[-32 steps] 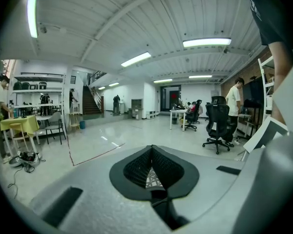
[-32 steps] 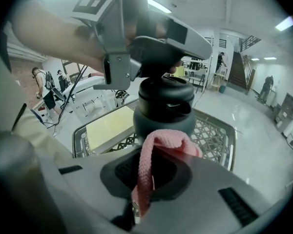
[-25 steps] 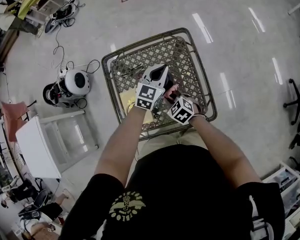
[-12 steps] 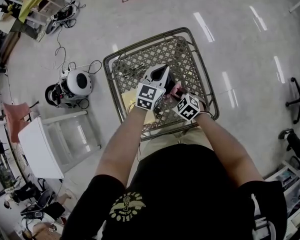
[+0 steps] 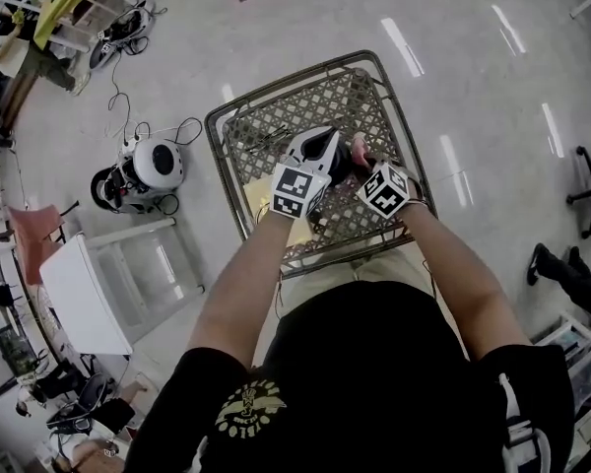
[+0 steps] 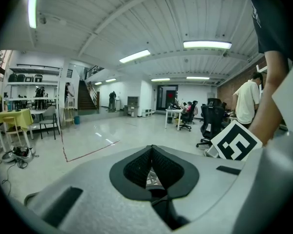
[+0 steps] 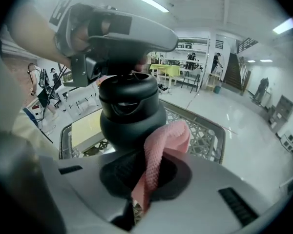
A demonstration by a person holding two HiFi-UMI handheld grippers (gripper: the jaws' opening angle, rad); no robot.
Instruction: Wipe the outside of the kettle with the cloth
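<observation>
The black, bulbous kettle stands near the middle of the brown metal-lattice bench. Its smooth, matt shell narrows to a stepped collar and lid. The pink, nubbly cloth loops up against its lower right flank.

Over the last second your right gripper has carried that cloth away from you and to the right, round the kettle's side. That reads as a wiping stroke in progress, with the far side probably left to do.

The right gripper's fingers are pinched tight on a fold of the cloth. The soft fabric bulges out above them, so it will drag and bunch rather than slide.

Your left gripper has kept its place just above the lid. Its fingers are drawn together with nothing showing between them, and whether it presses on the kettle you can't tell from these views.

A pale yellow sheet lies flat on the lattice beside the kettle.
</observation>
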